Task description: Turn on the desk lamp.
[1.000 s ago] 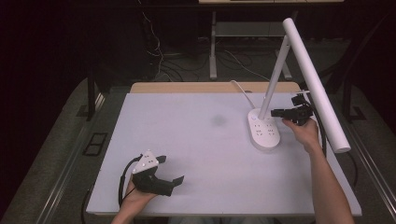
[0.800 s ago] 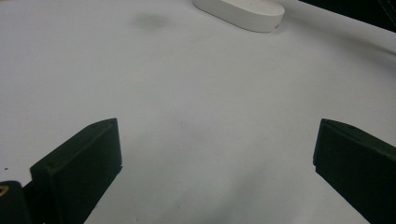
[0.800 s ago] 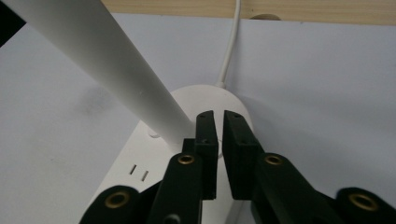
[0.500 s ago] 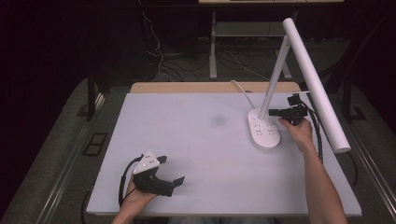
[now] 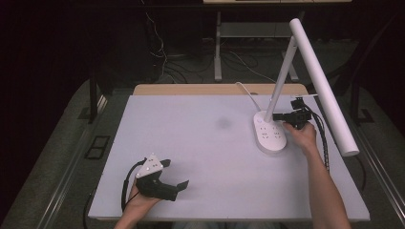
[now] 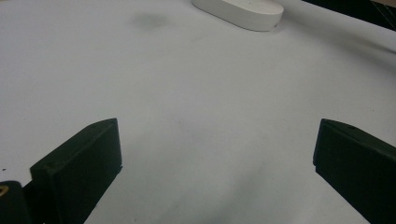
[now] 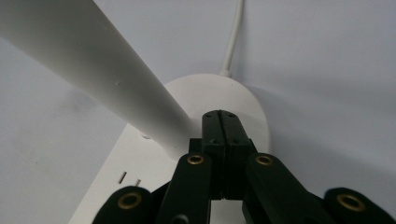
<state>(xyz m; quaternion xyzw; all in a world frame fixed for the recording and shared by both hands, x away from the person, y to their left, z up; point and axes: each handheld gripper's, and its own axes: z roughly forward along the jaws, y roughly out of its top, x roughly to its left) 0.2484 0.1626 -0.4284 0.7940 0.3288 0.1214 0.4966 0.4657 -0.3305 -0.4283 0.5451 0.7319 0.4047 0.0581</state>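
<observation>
**Right gripper closed at desk lamp base, left idle**

While the left gripper [image 5: 168,183] rests near the front-left bench [image 5: 200,143] edge, fingers [image 6: 77,170] spread wide with nothing between them, the right gripper [image 5: 281,116] sits at the foot of the desk lamp [image 5: 270,133] stem, fingers [image 7: 226,140] having just closed flat together, nothing pinched. Lamp stands back-right on the bench, its cord [image 5: 248,94] trailing off the rear, and its head [image 5: 322,83] slants down over the right edge.

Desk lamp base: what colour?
White; the desk lamp base shows best in the high view.
</observation>
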